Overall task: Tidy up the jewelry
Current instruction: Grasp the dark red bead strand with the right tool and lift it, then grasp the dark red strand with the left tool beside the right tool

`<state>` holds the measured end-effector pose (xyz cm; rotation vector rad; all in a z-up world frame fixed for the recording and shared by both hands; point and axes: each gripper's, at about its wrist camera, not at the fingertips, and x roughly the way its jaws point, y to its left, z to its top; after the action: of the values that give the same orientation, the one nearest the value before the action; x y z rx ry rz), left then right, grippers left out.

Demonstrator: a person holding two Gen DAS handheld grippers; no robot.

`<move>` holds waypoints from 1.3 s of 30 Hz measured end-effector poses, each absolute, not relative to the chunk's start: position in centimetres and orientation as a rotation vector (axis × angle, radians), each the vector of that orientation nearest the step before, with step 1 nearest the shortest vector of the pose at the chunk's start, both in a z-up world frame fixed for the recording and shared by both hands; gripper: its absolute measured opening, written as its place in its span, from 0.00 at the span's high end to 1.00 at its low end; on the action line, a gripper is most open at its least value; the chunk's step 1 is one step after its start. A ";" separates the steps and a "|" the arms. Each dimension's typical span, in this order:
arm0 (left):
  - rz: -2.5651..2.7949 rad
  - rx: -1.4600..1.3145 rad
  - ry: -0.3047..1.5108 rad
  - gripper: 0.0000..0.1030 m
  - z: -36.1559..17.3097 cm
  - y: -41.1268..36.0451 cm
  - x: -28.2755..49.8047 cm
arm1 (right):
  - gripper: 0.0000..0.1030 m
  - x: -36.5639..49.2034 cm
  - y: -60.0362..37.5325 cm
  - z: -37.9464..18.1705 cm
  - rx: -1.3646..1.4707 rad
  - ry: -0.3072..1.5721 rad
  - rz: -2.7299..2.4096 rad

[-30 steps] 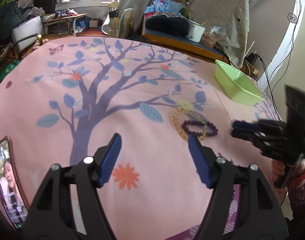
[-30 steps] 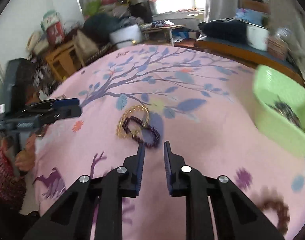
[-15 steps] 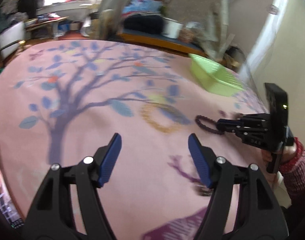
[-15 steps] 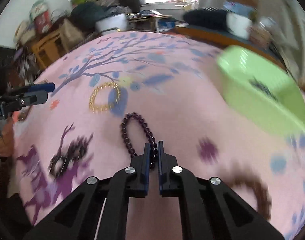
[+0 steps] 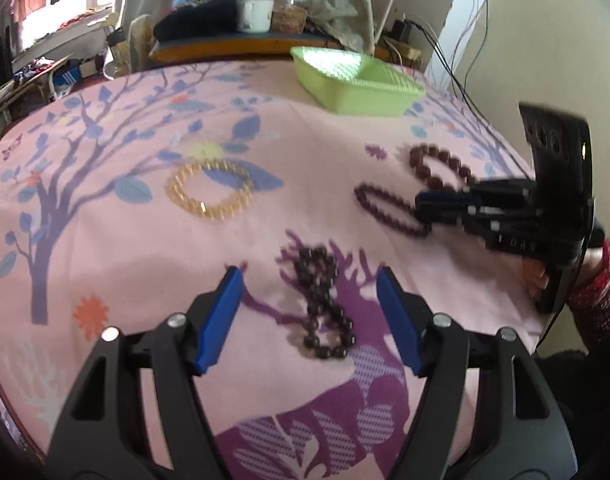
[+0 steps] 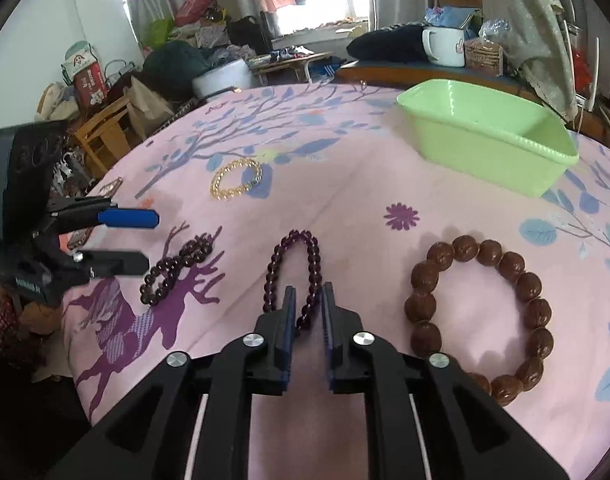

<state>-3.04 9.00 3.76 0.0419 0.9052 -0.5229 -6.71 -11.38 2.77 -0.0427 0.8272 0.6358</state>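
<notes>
On the pink tree-print cloth, my right gripper (image 6: 308,292) is shut on one strand of a purple bead bracelet (image 6: 270,276), which trails flat ahead of the fingers. The left wrist view shows the same right gripper (image 5: 421,205) pinching that purple bracelet (image 5: 361,194). My left gripper (image 5: 309,280) is open, with a twisted dark bead bracelet (image 5: 319,280) lying between its blue fingers, untouched. A gold bracelet (image 5: 221,213) lies further out on the left. A large brown bead bracelet (image 6: 437,254) lies right of the purple one. The green tray (image 6: 485,152) stands at the far right.
A phone (image 6: 110,187) lies near the cloth's left edge, beyond the left gripper (image 6: 149,240). A low bench with a white mug (image 6: 445,46) stands behind the tray. Clutter, bags and a stool crowd the floor at the back left. A hand in a red sleeve (image 5: 593,292) holds the right gripper.
The right gripper shut on the purple bracelet and dragged it off the gold one, toward the brown bracelet. The left gripper swung right, bringing the dark bracelet between its open fingers.
</notes>
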 end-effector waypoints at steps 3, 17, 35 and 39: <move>-0.538 0.034 0.876 0.35 5.0 8.3 -1.9 | 0.99 -6.7 -11.4 2.8 -0.049 0.815 0.630; -0.597 0.209 0.983 0.69 0.9 -0.9 2.2 | 0.99 -6.4 -11.0 2.2 -0.154 0.828 0.565; -0.563 0.161 0.916 0.85 0.5 -0.4 1.1 | 0.98 -6.8 -10.0 2.1 -0.246 0.808 0.543; -0.565 0.157 0.917 0.85 0.5 -0.3 1.0 | 1.00 -7.2 -9.5 2.1 -0.258 0.804 0.584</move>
<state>1.05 -0.31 0.49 0.1569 0.9167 -0.5653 -7.16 -9.50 2.08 -0.2578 0.8041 0.5840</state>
